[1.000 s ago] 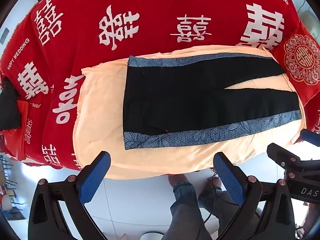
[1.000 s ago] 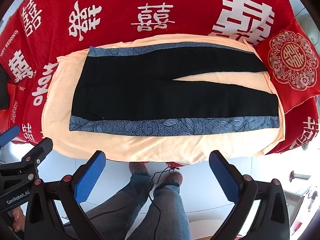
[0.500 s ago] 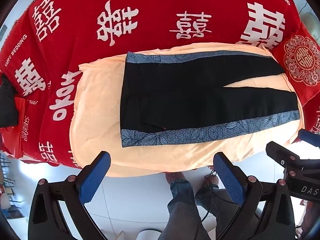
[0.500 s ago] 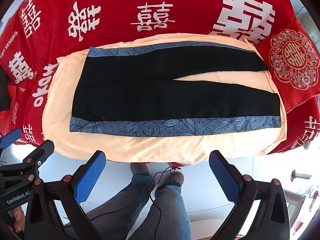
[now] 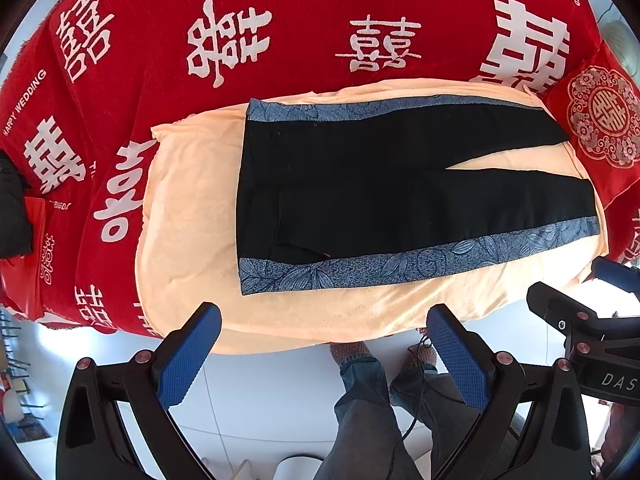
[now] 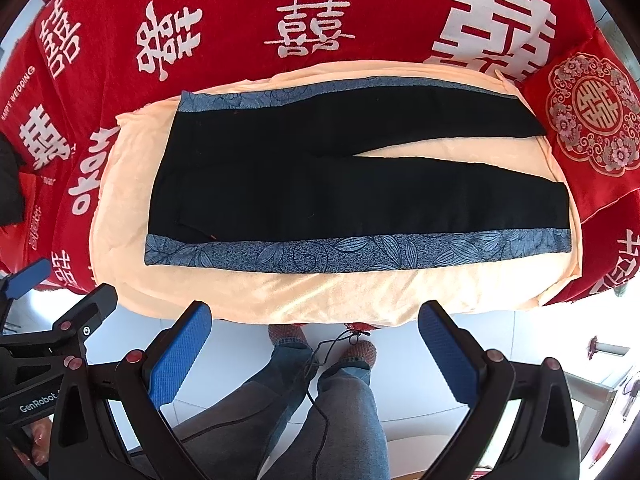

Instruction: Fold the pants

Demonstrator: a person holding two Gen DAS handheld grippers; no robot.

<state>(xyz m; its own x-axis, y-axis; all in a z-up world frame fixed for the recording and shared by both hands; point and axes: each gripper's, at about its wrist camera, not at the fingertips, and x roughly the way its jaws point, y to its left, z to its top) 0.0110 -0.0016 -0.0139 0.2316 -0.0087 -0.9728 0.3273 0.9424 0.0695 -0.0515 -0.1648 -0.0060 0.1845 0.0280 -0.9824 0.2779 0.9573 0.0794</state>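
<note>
Black pants [image 5: 392, 192] with blue leaf-patterned side stripes lie flat on a peach cloth [image 5: 188, 208], waistband to the left, the two legs spread to the right. They also show in the right wrist view [image 6: 340, 184]. My left gripper [image 5: 324, 344] is open and empty, held above the floor before the cloth's near edge, near the waistband end. My right gripper [image 6: 316, 340] is open and empty, also short of the near edge, nearer the middle of the pants. Neither touches the pants.
The peach cloth [image 6: 320, 292] lies on a red spread with white wedding characters [image 5: 224, 40]. A red embroidered cushion [image 6: 592, 120] sits at the right. The person's jeans-clad legs [image 6: 332, 408] stand on white floor tiles below. A dark item [image 5: 12, 208] lies at far left.
Both grippers have drifted slightly, so the pants sit a little lower in the views. Both stay open; the pants have not moved.
</note>
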